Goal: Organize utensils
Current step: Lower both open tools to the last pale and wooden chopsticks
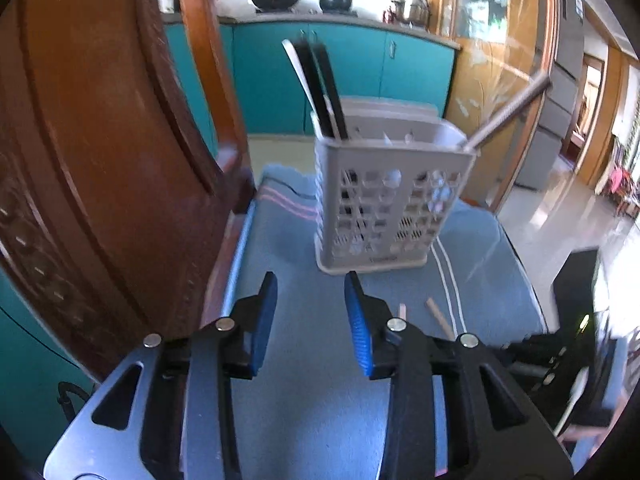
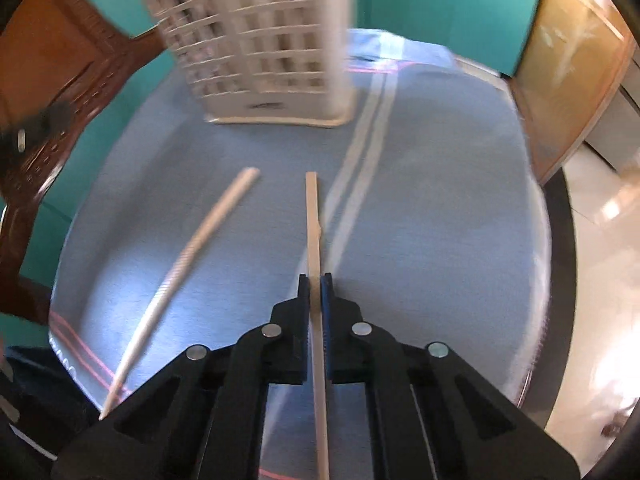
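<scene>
A grey perforated utensil holder [image 1: 390, 200] stands on a blue towel [image 1: 320, 340]; it also shows in the right wrist view [image 2: 260, 44]. Dark-handled utensils [image 1: 320, 84] stick up from its left side and a metal chopstick [image 1: 508, 110] leans out on the right. My left gripper [image 1: 311, 312] is open and empty, just in front of the holder. My right gripper [image 2: 315, 280] is shut on a wooden chopstick [image 2: 313, 216] that points toward the holder. A second chopstick [image 2: 192, 256] lies on the towel to its left. Two chopstick ends [image 1: 438, 316] show in the left wrist view.
A carved wooden chair back [image 1: 100, 152] stands close on the left. The towel [image 2: 440, 220] covers a small table whose right edge drops to a shiny tiled floor [image 2: 600, 280]. Teal cabinets [image 1: 360, 68] and a kitchen counter lie behind.
</scene>
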